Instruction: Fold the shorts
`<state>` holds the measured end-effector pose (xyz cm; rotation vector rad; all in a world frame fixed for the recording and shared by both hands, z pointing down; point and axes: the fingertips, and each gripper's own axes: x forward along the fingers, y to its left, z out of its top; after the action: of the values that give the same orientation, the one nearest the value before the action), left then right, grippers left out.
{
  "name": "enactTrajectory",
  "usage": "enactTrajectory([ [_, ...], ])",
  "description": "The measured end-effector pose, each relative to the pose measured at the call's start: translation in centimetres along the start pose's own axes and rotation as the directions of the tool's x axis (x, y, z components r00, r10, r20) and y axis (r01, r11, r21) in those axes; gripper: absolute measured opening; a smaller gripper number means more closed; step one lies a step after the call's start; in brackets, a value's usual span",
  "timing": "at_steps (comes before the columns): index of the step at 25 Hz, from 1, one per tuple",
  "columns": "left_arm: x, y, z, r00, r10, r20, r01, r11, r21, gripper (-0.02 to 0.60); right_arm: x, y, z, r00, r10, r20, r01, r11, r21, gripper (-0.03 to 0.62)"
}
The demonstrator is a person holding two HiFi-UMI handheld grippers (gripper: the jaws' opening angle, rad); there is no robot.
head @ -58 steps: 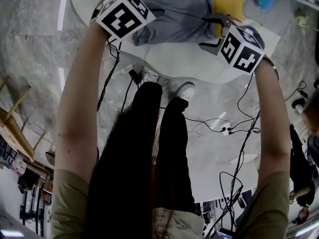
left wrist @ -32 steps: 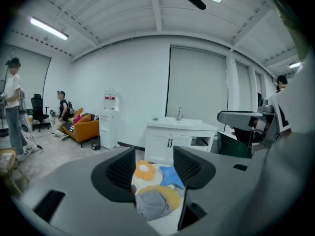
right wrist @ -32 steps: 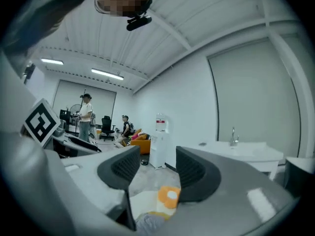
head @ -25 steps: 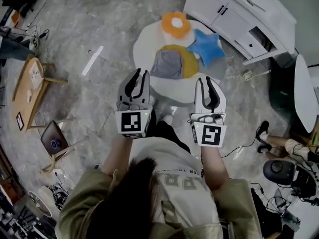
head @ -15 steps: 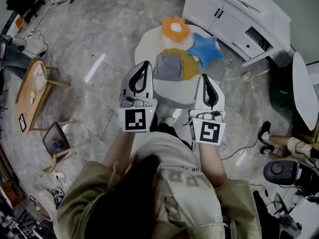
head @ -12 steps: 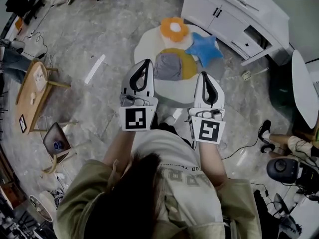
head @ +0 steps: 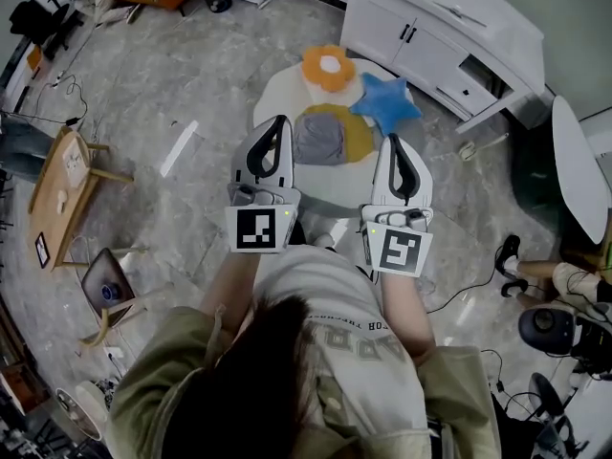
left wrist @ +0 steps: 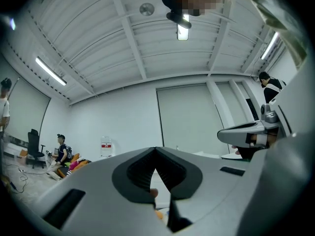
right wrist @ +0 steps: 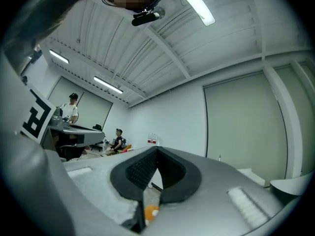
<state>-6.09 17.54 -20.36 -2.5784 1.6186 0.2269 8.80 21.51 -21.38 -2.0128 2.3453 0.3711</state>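
Shorts [head: 320, 140] lie as a compact grey bundle on the round white worktop [head: 273, 103], partly over a yellow cushion [head: 360, 140]. They look folded already, though too small to be sure. Left claw [head: 276, 122] and right claw [head: 393, 142] are pressed together, empty, clear of them; little seems left.

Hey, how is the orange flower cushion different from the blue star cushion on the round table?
The orange flower-shaped cushion has rounded petals and a pale centre; the blue star-shaped cushion has pointed arms and one plain colour. The flower lies at the round white table's far edge; the star sits right of it, nearer the white cabinet. Both lie flat on that table, beyond the grey shorts.
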Motion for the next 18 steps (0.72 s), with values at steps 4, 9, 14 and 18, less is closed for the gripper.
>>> enactTrajectory([
  [4, 0.0, -0.1, -0.2, 1.0, -0.003, -0.006, 0.003, 1.0, 0.006, 0.009, -0.1, 0.5, 0.3, 1.0, 0.016, 0.013, -0.015, 1.0, -0.015, 0.002],
  [9, 0.7, -0.8, 0.0, 1.0, -0.023, 0.005, 0.023, 1.0, 0.014, 0.009, 0.9, 0.3, 0.5, 1.0, 0.015, 0.004, -0.015, 1.0, 0.011, 0.0],
  [14, 0.6, -0.7, 0.0, 1.0, -0.028, 0.012, 0.027, 0.999, 0.019, 0.009, 0.8, 0.2, 1.2, 1.0, 0.008, 0.011, -0.008, 1.0, -0.013, -0.002],
  [18, 0.2, -0.8, 0.0, 0.999, -0.033, 0.013, 0.033, 0.999, 0.025, 0.009, 0.5, 0.2, 1.0, 1.0, 0.002, 0.008, -0.002, 1.0, 0.006, -0.002],
])
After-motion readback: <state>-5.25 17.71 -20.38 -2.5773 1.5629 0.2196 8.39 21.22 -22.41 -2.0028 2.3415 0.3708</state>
